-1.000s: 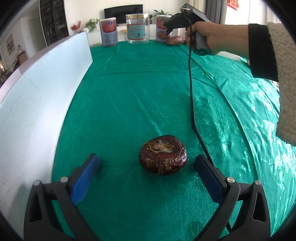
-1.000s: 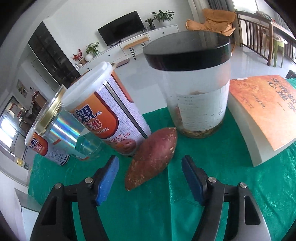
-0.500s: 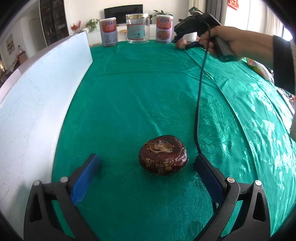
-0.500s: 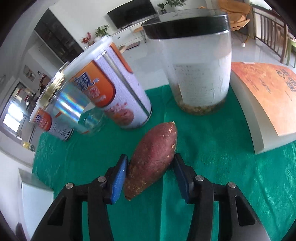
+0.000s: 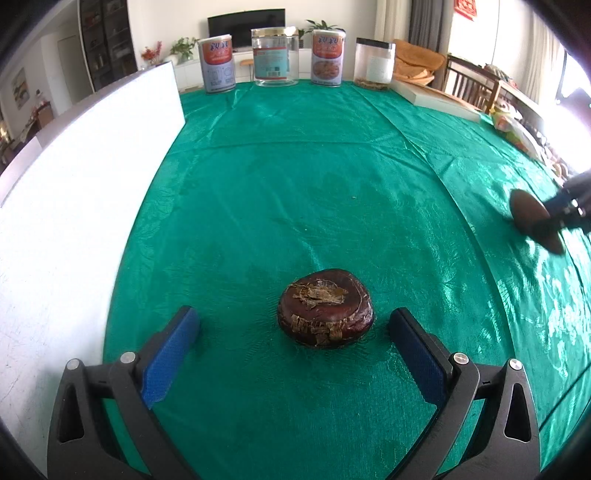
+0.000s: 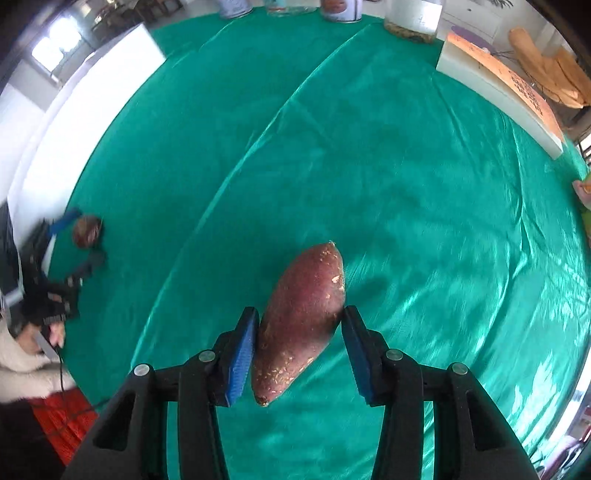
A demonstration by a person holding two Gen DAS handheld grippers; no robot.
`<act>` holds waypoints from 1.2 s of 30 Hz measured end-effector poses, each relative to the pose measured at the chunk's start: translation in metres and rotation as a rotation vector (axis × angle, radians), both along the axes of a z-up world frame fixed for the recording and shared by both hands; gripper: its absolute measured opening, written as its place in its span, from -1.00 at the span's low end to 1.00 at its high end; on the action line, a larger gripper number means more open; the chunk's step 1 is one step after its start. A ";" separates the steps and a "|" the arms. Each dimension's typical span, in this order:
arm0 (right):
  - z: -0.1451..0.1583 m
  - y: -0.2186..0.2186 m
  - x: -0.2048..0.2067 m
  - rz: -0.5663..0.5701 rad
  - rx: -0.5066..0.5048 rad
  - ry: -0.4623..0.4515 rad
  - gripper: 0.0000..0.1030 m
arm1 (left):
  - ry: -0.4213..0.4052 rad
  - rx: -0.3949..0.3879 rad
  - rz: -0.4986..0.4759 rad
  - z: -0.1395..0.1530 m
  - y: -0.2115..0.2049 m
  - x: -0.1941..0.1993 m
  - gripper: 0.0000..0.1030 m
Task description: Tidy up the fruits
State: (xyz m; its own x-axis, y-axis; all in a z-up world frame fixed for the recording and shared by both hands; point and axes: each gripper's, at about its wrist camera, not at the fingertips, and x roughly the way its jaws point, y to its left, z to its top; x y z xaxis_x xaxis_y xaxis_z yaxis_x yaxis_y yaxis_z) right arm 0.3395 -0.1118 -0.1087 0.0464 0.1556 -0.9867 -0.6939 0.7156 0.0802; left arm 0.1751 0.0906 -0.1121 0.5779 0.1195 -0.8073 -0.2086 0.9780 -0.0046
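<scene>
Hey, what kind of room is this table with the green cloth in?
Most likely a home living and dining room: a flat black television on a low white cabinet, potted green houseplants beside it, and dark wooden dining chairs behind the table.

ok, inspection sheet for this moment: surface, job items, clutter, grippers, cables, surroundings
surface: green tablecloth, creased.
job's things: sweet potato in the right gripper; water chestnut on the cloth.
clutter: cans, jars, book along the far edge; white board beside.
grippers: right closing on the sweet potato, pads touching; left gripper open around the chestnut, not touching.
cables: one by the hand.
surroundings: living room, TV, chairs.
</scene>
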 end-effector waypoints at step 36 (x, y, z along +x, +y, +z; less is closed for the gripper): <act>-0.024 -0.027 -0.180 -0.402 0.195 -0.498 1.00 | 0.000 0.000 0.001 0.000 0.000 0.000 0.99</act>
